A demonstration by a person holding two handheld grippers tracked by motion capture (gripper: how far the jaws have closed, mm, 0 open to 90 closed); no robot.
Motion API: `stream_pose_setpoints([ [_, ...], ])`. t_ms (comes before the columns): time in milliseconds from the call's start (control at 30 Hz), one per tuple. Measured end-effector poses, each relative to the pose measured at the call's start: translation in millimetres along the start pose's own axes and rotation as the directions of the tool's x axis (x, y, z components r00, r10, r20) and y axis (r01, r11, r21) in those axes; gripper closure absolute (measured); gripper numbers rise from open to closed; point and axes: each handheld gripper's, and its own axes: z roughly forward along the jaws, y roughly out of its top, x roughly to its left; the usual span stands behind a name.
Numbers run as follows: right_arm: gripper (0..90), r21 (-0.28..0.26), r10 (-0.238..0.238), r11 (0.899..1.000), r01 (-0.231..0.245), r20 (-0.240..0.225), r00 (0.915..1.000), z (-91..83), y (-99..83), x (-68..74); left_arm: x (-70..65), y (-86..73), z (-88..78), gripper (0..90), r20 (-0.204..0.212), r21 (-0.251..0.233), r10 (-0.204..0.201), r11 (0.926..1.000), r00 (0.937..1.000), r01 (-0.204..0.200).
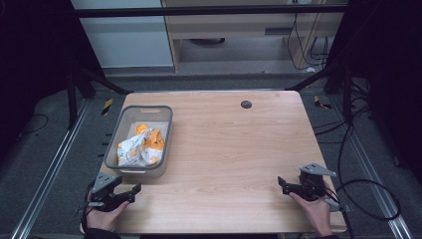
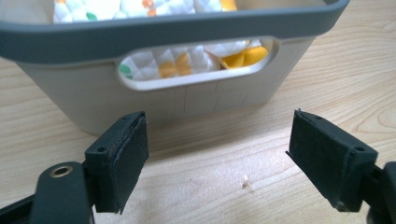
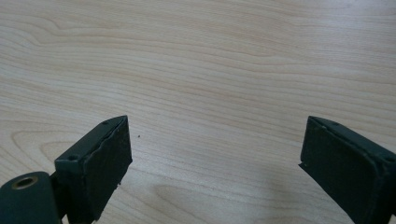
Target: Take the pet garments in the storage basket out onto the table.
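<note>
A grey plastic basket (image 1: 168, 130) stands at the left of the wooden table (image 1: 234, 144), holding crumpled white cloth with orange print (image 1: 141, 147). My left gripper (image 1: 130, 191) rests near the front left corner, just short of the basket's near wall, open and empty. In the left gripper view the basket's handle slot (image 2: 196, 63) faces me, with the cloth (image 2: 187, 58) visible through it, and the gripper (image 2: 217, 158) stands open above bare wood. My right gripper (image 1: 281, 185) sits at the front right, open, with only wood between its jaws in the right gripper view (image 3: 215, 163).
A small dark round insert (image 1: 246, 104) sits in the tabletop near the far edge. Cables (image 1: 368, 199) trail on the floor to the right of the table. A tiny pale crumb (image 2: 245, 182) lies on the wood in front of the basket.
</note>
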Motion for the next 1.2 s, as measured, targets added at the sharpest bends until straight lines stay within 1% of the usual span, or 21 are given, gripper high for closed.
stream_pose_setpoints([
  [67,8.8,0.002,0.000,1.000,0.000,0.001,1.0000,0.3,0.1,-0.2,-0.2,0.7,-0.9,19.0,0.000,-0.005,-0.004,1.0000,1.0000,0.004],
  [100,8.8,0.001,-0.007,1.000,0.007,0.016,0.9998,0.2,0.0,-0.9,-0.1,2.3,-3.9,18.9,0.001,-0.019,-0.009,0.9998,1.0000,0.009],
  [133,8.8,0.001,-0.007,1.000,0.007,0.016,0.9998,0.2,0.0,-0.9,-0.1,2.3,-3.9,19.0,0.001,-0.019,-0.009,0.9998,1.0000,0.009],
  [167,8.8,-0.008,-0.010,1.000,0.011,0.021,0.9997,-0.9,-0.1,-1.0,0.6,4.2,-7.0,19.1,-0.002,-0.032,-0.015,0.9994,0.9999,0.014],
  [233,8.8,-0.010,-0.004,1.000,0.004,0.017,0.9998,-1.9,0.1,-0.7,0.8,4.9,-8.3,19.1,0.000,-0.039,-0.018,0.9991,0.9998,0.018],
  [267,9.1,-0.020,-0.012,1.000,0.012,0.025,0.9996,-2.6,-0.1,-0.9,1.2,6.8,-10.5,19.1,0.000,-0.050,-0.022,0.9985,0.9998,0.022],
  [333,9.4,-0.029,-0.003,1.000,0.004,0.025,0.9997,-3.8,0.3,-1.1,1.2,8.8,-13.4,19.2,0.004,-0.064,-0.026,0.9976,0.9996,0.026],
  [467,9.8,-0.032,-0.008,0.999,0.008,0.023,0.9997,-3.5,0.7,-2.2,-0.9,13.6,-19.1,19.4,0.008,-0.089,-0.018,0.9959,0.9998,0.019],
  [600,10.0,-0.026,-0.009,1.000,0.010,0.020,0.9998,-3.3,0.4,-1.2,-1.0,17.0,-21.9,19.6,0.016,-0.097,-0.022,0.9950,0.9996,0.023],
  [733,10.4,-0.022,-0.018,1.000,0.019,0.016,0.9997,-3.0,-0.1,-0.7,0.2,22.8,-25.8,19.9,0.025,-0.116,-0.026,0.9929,0.9993,0.029],
  [800,10.4,-0.022,-0.020,1.000,0.020,0.015,0.9997,-3.1,-0.1,-0.5,0.3,24.1,-26.0,19.9,0.027,-0.115,-0.028,0.9929,0.9992,0.031],
  [833,10.4,-0.019,-0.013,1.000,0.013,0.009,0.9999,-3.3,-0.1,0.1,0.6,25.4,-26.3,19.9,0.027,-0.117,-0.029,0.9926,0.9992,0.032],
  [900,10.5,-0.026,-0.026,0.999,0.026,0.014,0.9996,-3.5,-0.7,0.4,1.2,28.8,-27.3,20.2,0.035,-0.123,-0.035,0.9916,0.9988,0.039],
  [1067,10.5,-0.041,-0.026,0.999,0.027,0.015,0.9995,-5.2,-0.7,0.4,0.9,34.8,-27.7,20.8,0.034,-0.125,-0.030,0.9915,0.9990,0.034],
  [1100,10.5,-0.041,-0.026,0.999,0.027,0.016,0.9995,-5.2,-0.8,0.8,0.6,38.7,-28.5,20.8,0.033,-0.129,-0.026,0.9911,0.9991,0.030],
  [1167,10.5,-0.041,-0.026,0.999,0.027,0.014,0.9996,-5.4,-0.9,1.2,0.4,40.7,-29.1,21.0,0.034,-0.135,-0.024,0.9904,0.9992,0.028],
  [1200,10.4,-0.043,-0.032,0.999,0.033,0.014,0.9994,-5.8,-1.2,1.7,0.1,44.6,-30.1,21.1,0.036,-0.141,-0.021,0.9897,0.9991,0.026],
])
